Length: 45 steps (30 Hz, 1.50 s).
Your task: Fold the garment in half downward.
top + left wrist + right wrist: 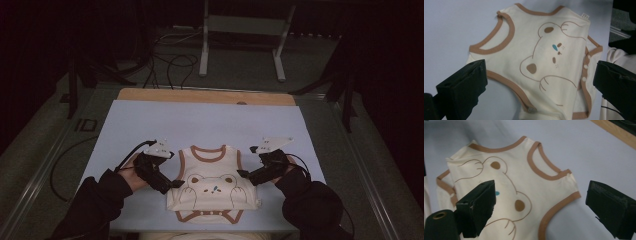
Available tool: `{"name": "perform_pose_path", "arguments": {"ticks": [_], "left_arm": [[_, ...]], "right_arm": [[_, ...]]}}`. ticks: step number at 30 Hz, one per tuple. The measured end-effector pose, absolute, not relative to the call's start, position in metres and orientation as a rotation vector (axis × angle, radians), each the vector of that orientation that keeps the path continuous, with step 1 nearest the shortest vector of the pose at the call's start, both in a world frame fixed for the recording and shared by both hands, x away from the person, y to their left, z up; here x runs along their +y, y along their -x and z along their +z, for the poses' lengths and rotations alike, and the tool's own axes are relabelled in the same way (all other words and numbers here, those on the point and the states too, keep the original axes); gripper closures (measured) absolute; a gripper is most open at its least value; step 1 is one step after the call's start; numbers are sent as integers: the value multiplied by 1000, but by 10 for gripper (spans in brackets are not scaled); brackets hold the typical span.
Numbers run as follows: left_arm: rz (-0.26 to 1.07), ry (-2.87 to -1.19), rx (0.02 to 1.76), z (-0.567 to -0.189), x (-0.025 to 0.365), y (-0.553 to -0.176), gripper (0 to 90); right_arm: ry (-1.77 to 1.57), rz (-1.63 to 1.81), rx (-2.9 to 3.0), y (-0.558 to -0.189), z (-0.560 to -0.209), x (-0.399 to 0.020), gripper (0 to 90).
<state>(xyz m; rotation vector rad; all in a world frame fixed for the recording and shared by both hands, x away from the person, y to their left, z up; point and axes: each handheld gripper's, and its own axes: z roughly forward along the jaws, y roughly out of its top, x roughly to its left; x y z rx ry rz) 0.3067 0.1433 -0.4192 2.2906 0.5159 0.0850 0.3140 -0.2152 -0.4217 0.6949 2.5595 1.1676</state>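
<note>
Both grippers, left (176,184) and right (242,174), point inward, jaws spread wide.

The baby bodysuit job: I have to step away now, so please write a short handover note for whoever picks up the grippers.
Left gripper: open, jaws either side of the bodysuit's side edge, gripping nothing.
Right gripper: open, at the opposite side edge, holding nothing.
The bodysuit lies face up, bear print showing, on the blue mat near the person's edge of the table, neck opening pointing away. Its snap flap at the bottom looks turned up over the front; the sides are still unfolded.
Left to do, probably: close on both side edges and fold them inward.
</note>
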Motion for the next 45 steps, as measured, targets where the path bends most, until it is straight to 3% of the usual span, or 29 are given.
{"name": "perform_pose_path", "arguments": {"ticks": [38,45], "left_arm": [[70,-2262,596,-464,138,-387,8],[46,-2319,618,-471,132,-395,2]], "right_arm": [[-776,1073,2670,-391,-464,-200,97],[-829,1040,2690,-401,-473,-200,97]]}}
